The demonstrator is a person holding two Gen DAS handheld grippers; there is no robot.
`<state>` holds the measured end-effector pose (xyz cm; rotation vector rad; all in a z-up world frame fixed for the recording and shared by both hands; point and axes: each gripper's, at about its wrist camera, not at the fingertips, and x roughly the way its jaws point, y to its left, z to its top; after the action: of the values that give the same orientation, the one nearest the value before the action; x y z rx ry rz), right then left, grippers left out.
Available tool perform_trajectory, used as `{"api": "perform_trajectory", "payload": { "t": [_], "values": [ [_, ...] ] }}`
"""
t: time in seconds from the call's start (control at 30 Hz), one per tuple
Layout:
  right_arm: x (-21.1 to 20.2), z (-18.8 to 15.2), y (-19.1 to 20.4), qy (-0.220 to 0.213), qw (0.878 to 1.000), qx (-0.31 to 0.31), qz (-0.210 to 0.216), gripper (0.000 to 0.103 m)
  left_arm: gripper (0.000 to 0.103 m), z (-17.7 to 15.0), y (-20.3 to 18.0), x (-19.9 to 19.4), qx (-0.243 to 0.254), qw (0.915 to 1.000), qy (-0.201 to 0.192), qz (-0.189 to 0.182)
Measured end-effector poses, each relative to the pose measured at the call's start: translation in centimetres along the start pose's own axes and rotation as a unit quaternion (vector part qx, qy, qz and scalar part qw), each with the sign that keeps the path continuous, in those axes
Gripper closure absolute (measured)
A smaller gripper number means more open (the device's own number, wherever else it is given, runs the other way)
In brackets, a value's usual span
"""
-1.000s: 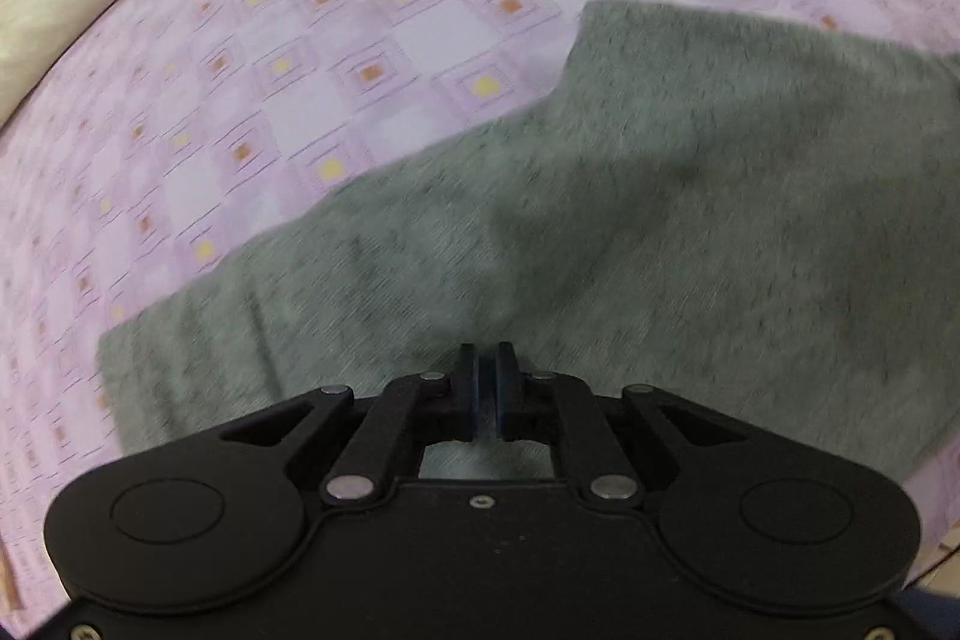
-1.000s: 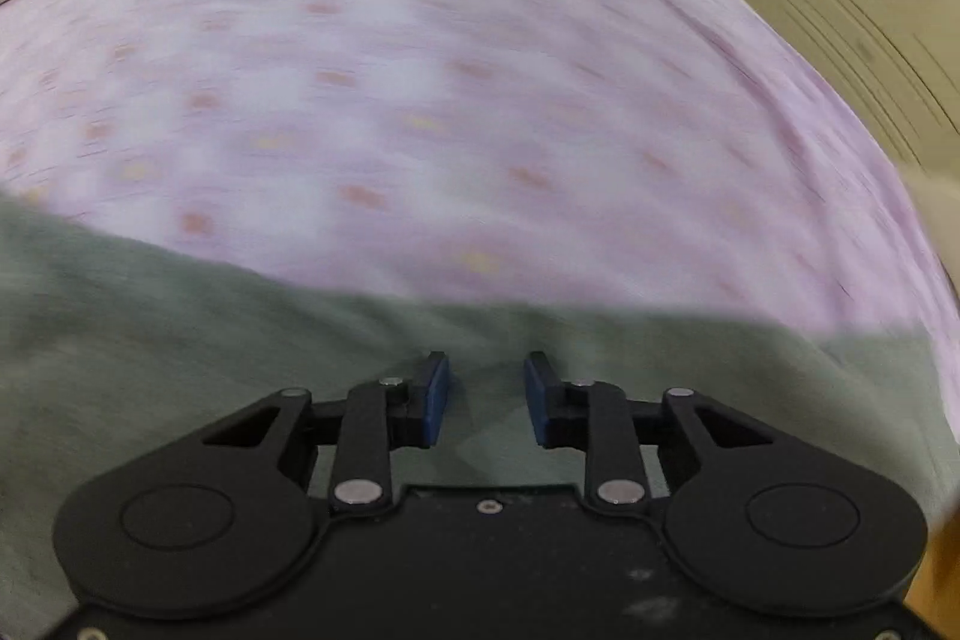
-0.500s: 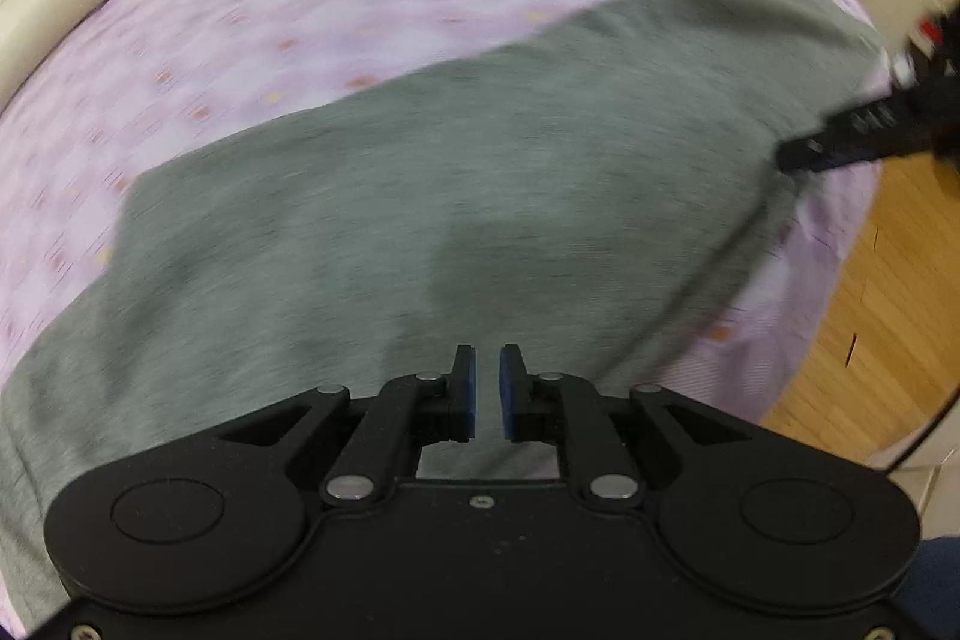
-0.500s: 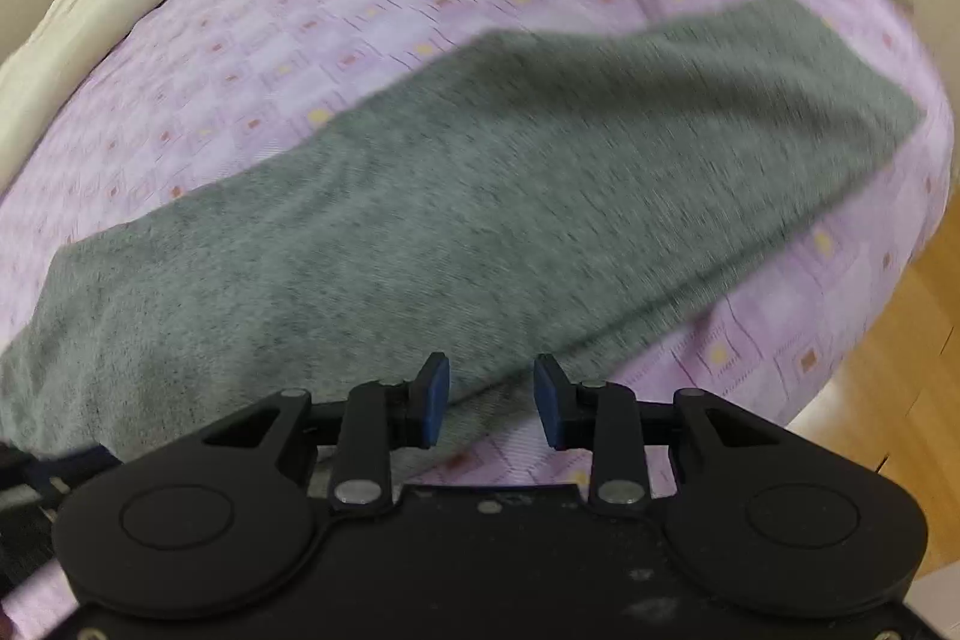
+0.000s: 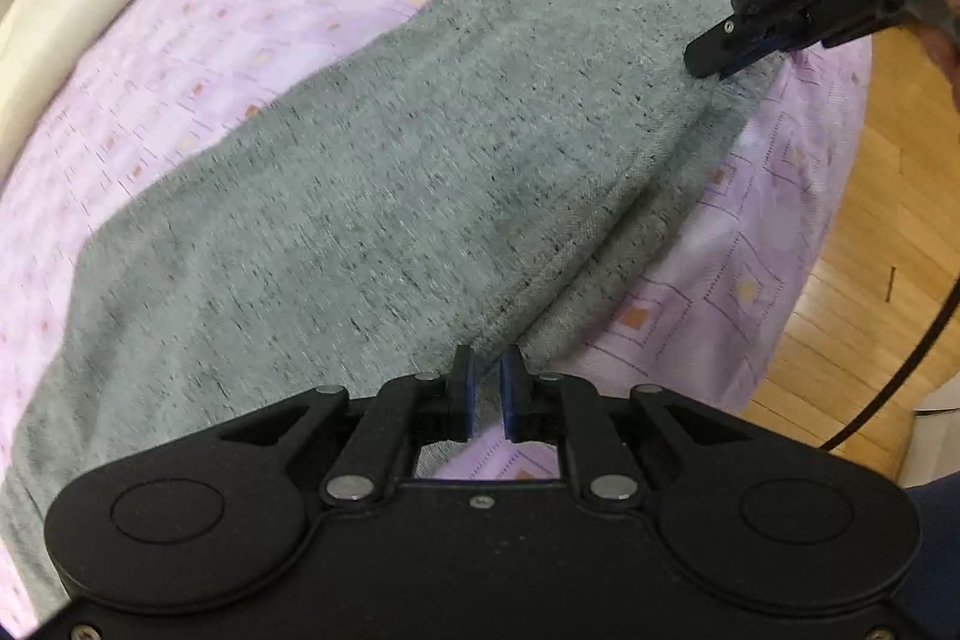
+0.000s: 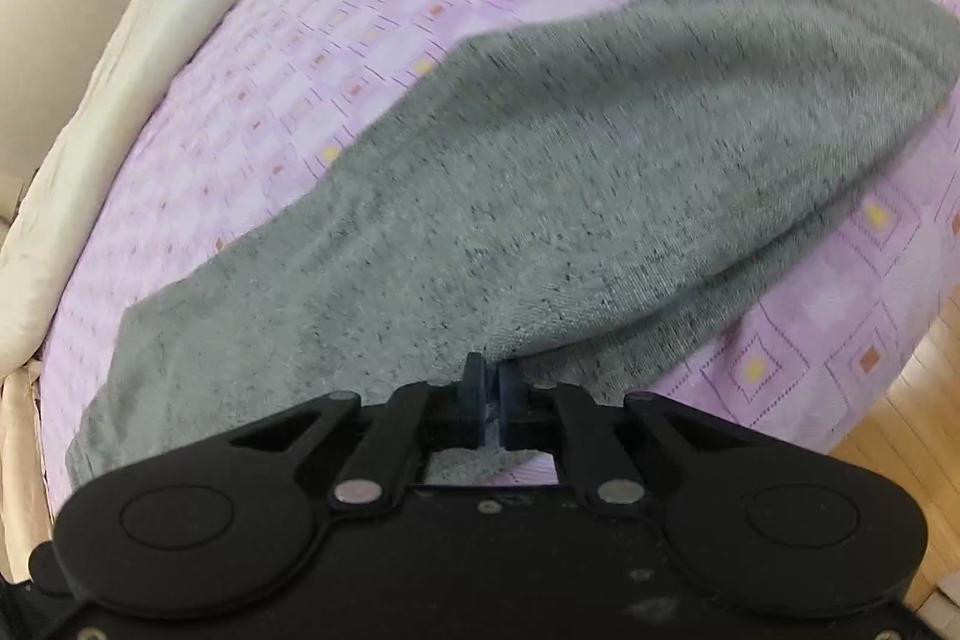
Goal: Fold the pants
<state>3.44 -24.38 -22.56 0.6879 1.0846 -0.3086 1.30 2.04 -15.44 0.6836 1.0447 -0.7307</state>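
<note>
On top of the purple bed sheet with little orange and yellow squares (image 5: 288, 22), the soft grey pants (image 5: 420, 172) are lying flat and long, folded so one layer is sitting over another, near the edge of the bed. No boxes or baskets are showing in either view. The black left gripper (image 5: 486, 388) is hanging over the near edge of the pants with its blue pads a little apart and not pressing on the cloth; its jaws have just been opening. The black right gripper (image 6: 491, 391) is pinching the pants' edge between its pads, and its jaws have just been closing. A second ago the right one was spread over the cloth, and the left one was shut tight. A cream-coloured padded edge (image 6: 108, 100) is curving around the far side of the bed, and a wooden floor (image 5: 852, 292) is showing beside it.
</note>
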Motion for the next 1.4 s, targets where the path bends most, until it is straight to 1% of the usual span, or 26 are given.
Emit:
{"api": "perform_trajectory", "payload": {
  "t": [0.03, 0.07, 0.13, 0.2, 0.27, 0.3, 0.33, 0.37, 0.43, 0.53, 0.57, 0.63, 0.7, 0.73, 0.77, 0.8, 0.87, 0.9, 0.93, 0.97, 1.03, 1.17, 1.23, 1.3, 1.37, 1.4],
  "values": [
    [-0.3, 0.1, 0.1, -0.004, 1.000, 0.003, 0.004, 0.097, 0.069, 0.0, -0.2, 0.0, 0.005, 1.0000, -0.002, 0.008],
    [-0.8, 0.1, 0.2, -0.008, 1.000, 0.004, 0.007, 0.097, 0.062, 0.1, -0.2, 0.1, 0.008, 0.9998, -0.004, 0.018],
    [-1.7, 0.1, 0.5, -0.019, 1.000, -0.001, 0.008, 0.097, 0.059, 0.2, -0.1, 0.4, 0.008, 0.9997, -0.008, 0.023],
    [-2.4, 0.0, 0.8, -0.025, 1.000, 0.000, 0.009, 0.097, 0.059, 0.2, 0.0, 0.7, 0.011, 0.9998, -0.005, 0.015],
    [-3.2, -0.1, 1.0, -0.027, 1.000, -0.001, 0.005, 0.097, 0.058, 0.0, -0.3, 1.0, 0.029, 0.9994, 0.000, 0.018],
    [-3.2, -0.1, 1.1, -0.027, 1.000, -0.005, 0.005, 0.097, 0.058, -0.1, -0.6, 1.3, 0.046, 0.9986, -0.002, 0.024],
    [-3.2, -0.1, 1.3, -0.027, 1.000, -0.013, 0.001, 0.097, 0.070, -0.2, -0.9, 1.6, 0.063, 0.9977, -0.001, 0.026],
    [-2.9, 0.0, 1.5, -0.027, 0.999, -0.017, -0.004, 0.097, 0.093, -0.3, -0.9, 1.8, 0.069, 0.9973, 0.000, 0.026],
    [-2.9, -0.1, 1.5, -0.025, 0.999, -0.017, -0.009, 0.097, 0.094, -0.1, -0.1, 1.4, 0.053, 0.9985, 0.003, 0.011],
    [-3.6, -0.5, 1.6, -0.026, 0.999, -0.012, -0.022, 0.097, 0.094, 0.0, 1.3, -0.1, 0.006, 0.9999, -0.002, -0.012],
    [-3.3, -0.6, 1.5, -0.022, 0.999, -0.011, -0.026, 0.097, 0.092, -0.1, 1.3, -0.3, 0.004, 0.9999, 0.000, -0.014],
    [-2.3, -0.8, 1.2, 0.000, 0.999, -0.012, -0.042, 0.096, 0.077, -0.2, 0.8, 0.6, 0.020, 0.9994, 0.027, -0.005],
    [-0.9, -0.8, 0.8, 0.019, 0.998, -0.019, -0.064, 0.092, 0.077, -0.5, 0.4, 2.2, 0.031, 0.9977, 0.060, -0.011],
    [-0.5, -0.6, 0.7, 0.032, 0.997, -0.028, -0.072, 0.088, 0.078, -0.4, 0.4, 2.2, 0.035, 0.9977, 0.057, -0.014],
    [-0.8, -0.4, 0.8, 0.038, 0.995, -0.037, -0.080, 0.088, 0.078, -0.2, 0.7, 1.7, 0.029, 0.9979, 0.052, -0.024],
    [-1.4, -0.2, 0.8, 0.034, 0.995, -0.042, -0.080, 0.087, 0.078, 0.2, 1.4, 0.9, 0.013, 0.9979, 0.044, -0.046],
    [-3.7, 0.1, 0.5, 0.005, 0.996, -0.051, -0.067, 0.082, 0.076, 1.1, 3.0, -1.0, -0.029, 0.9925, 0.021, -0.116],
    [-4.8, 0.4, 0.4, -0.011, 0.996, -0.059, -0.068, 0.080, 0.075, 1.7, 3.6, -1.8, -0.042, 0.9891, 0.010, -0.141],
    [-5.8, 0.6, 0.2, -0.029, 0.994, -0.070, -0.073, 0.079, 0.070, 2.5, 3.8, -2.3, -0.050, 0.9882, -0.002, -0.145],
    [-6.6, 1.0, -0.2, -0.048, 0.992, -0.082, -0.079, 0.078, 0.065, 3.4, 3.9, -2.5, -0.058, 0.9894, -0.015, -0.133],
    [-7.7, 2.1, -1.1, -0.079, 0.987, -0.103, -0.095, 0.073, 0.063, 5.7, 3.6, -2.2, -0.079, 0.9914, -0.035, -0.098],
    [-7.6, 5.6, -3.1, -0.085, 0.976, -0.163, -0.119, 0.072, 0.063, 10.2, 3.2, 0.8, -0.154, 0.9847, -0.034, -0.075],
    [-7.4, 7.4, -4.1, -0.090, 0.971, -0.186, -0.122, 0.072, 0.063, 11.5, 3.2, 2.5, -0.193, 0.9790, -0.020, -0.062],
    [-6.9, 9.3, -4.9, -0.090, 0.965, -0.215, -0.121, 0.072, 0.063, 12.1, 3.5, 4.4, -0.239, 0.9703, 0.005, -0.037],
    [-6.0, 11.4, -5.7, -0.088, 0.959, -0.240, -0.125, 0.071, 0.062, 11.8, 3.9, 6.5, -0.277, 0.9593, 0.051, -0.011],
    [-5.7, 12.5, -6.4, -0.088, 0.957, -0.248, -0.125, 0.071, 0.061, 11.6, 3.7, 7.5, -0.287, 0.9553, 0.071, -0.008]
  ]
}}
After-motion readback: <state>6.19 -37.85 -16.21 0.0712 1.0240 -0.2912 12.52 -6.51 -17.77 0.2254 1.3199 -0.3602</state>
